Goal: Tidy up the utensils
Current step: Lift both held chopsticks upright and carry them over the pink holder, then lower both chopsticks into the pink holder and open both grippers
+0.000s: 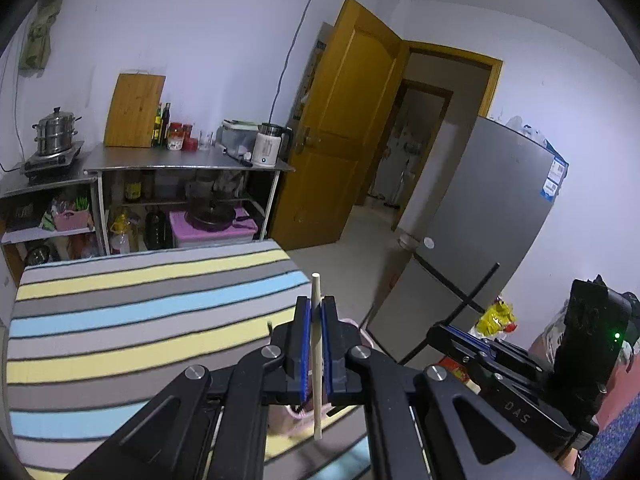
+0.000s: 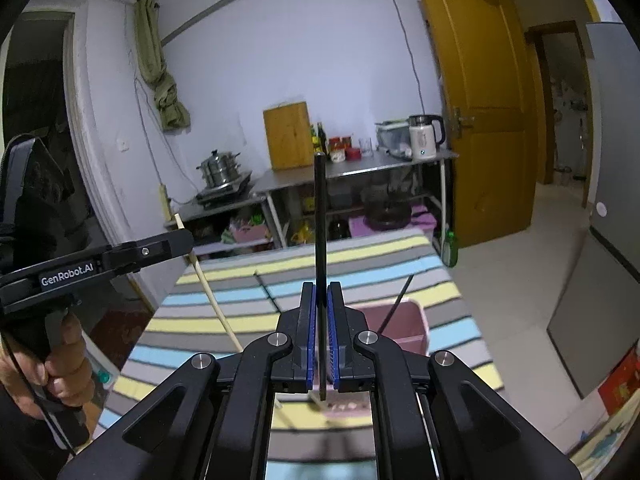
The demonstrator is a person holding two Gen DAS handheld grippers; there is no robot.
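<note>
From my left gripper (image 1: 316,344) view, the jaws are clamped on a pale wooden chopstick (image 1: 316,356) that stands nearly upright between the blue pads, its tip poking above them and its lower end hanging below. Just behind and under the jaws I can make out only slivers of a pink basket (image 1: 298,414); the gripper body hides most of it. Off to the right of these jaws, a black chopstick (image 1: 456,290) crosses in front of the grey fridge (image 1: 480,248), held in the other tool.

From my right gripper (image 2: 321,344) view, the jaws are closed on that black chopstick (image 2: 320,248), which rises straight up and cuts across the far shelving. The pink basket (image 2: 412,328) sits just beyond and right of the jaws on the striped desk (image 2: 224,324), with another dark stick leaning out of it; its near edge is lost behind the gripper. A further dark stick lies on the stripes ahead and left of the jaws. At far left, the left gripper (image 2: 188,240) shows side-on with its wooden chopstick (image 2: 212,300) slanting down; a hand (image 2: 52,372) grips its handle, partly cut off by the frame.
</note>
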